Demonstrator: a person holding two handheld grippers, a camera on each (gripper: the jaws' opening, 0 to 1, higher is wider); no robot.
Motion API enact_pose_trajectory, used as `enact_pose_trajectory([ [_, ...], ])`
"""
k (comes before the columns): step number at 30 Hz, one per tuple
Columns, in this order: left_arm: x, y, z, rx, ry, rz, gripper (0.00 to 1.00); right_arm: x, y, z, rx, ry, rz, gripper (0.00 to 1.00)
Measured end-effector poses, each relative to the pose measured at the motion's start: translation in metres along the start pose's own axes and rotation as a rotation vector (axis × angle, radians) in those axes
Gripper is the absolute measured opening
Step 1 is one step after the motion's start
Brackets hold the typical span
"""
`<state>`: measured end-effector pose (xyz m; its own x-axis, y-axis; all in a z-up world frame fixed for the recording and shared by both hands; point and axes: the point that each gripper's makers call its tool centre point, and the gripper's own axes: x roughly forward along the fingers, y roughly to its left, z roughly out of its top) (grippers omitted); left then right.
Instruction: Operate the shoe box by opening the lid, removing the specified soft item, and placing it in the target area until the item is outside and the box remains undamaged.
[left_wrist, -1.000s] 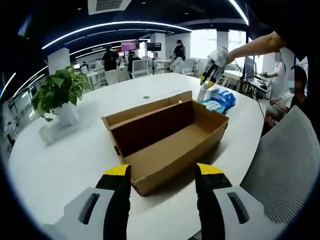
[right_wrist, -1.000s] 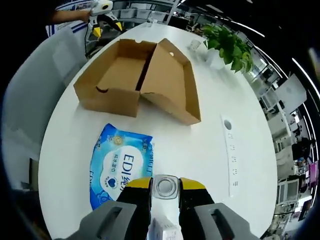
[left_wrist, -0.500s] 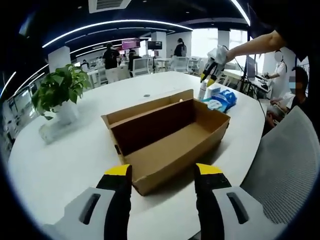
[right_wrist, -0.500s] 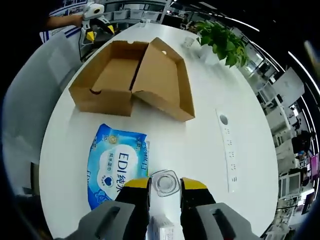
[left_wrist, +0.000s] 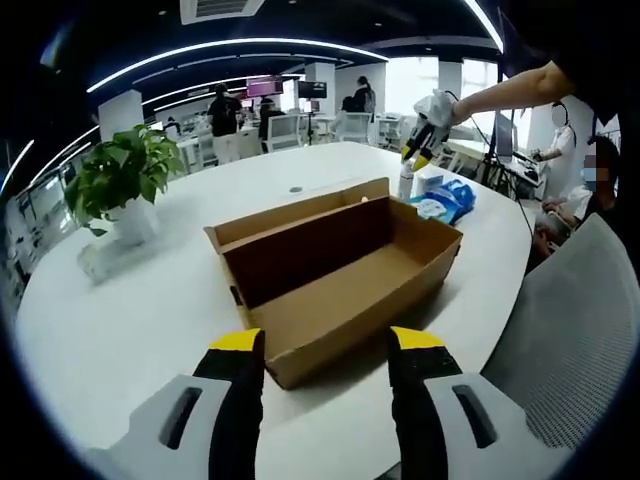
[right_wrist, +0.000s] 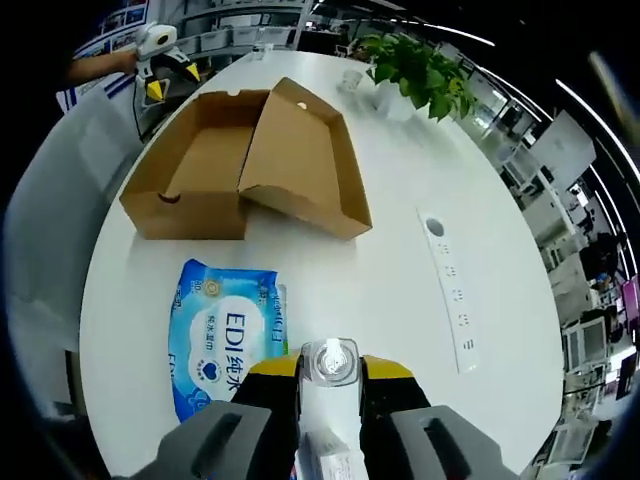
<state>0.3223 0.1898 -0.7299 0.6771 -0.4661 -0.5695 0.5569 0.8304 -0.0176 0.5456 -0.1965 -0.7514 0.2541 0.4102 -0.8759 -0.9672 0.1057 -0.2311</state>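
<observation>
An open brown cardboard shoe box (left_wrist: 345, 275) lies empty on the white table, its lid (left_wrist: 300, 215) folded back behind it. My left gripper (left_wrist: 326, 342) is open just in front of the box's near end, with nothing between its jaws. A blue pack of wet wipes (right_wrist: 228, 335) lies flat on the table beside the box (right_wrist: 195, 170). My right gripper (right_wrist: 329, 368) is shut on a small clear bottle (right_wrist: 330, 360), seen from above, next to the pack. In the left gripper view the right gripper (left_wrist: 420, 135) holds the bottle (left_wrist: 405, 182) by the wipes pack (left_wrist: 445, 200).
A potted plant (left_wrist: 120, 185) stands at the table's left side. A white power strip (right_wrist: 450, 290) lies on the table past the box. A grey chair (left_wrist: 575, 330) stands at the table's edge near the box. People and desks fill the background.
The right gripper view has shifted a little over the table with the bottle still between its jaws. The left gripper and the box have stayed in place.
</observation>
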Motion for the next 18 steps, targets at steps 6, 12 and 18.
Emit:
enact_pose_trajectory([
  [6, 0.002, 0.005, -0.001, -0.025, 0.005, 0.014, 0.48, 0.000, -0.003, -0.003, 0.005, 0.006, -0.006, 0.20],
  [12, 0.005, 0.013, -0.001, -0.055, 0.014, 0.043, 0.43, -0.002, -0.007, -0.002, 0.021, 0.003, -0.020, 0.26],
  [18, 0.005, 0.025, -0.003, -0.098, 0.019, 0.086, 0.37, -0.008, -0.012, 0.009, 0.074, -0.033, -0.043, 0.34],
])
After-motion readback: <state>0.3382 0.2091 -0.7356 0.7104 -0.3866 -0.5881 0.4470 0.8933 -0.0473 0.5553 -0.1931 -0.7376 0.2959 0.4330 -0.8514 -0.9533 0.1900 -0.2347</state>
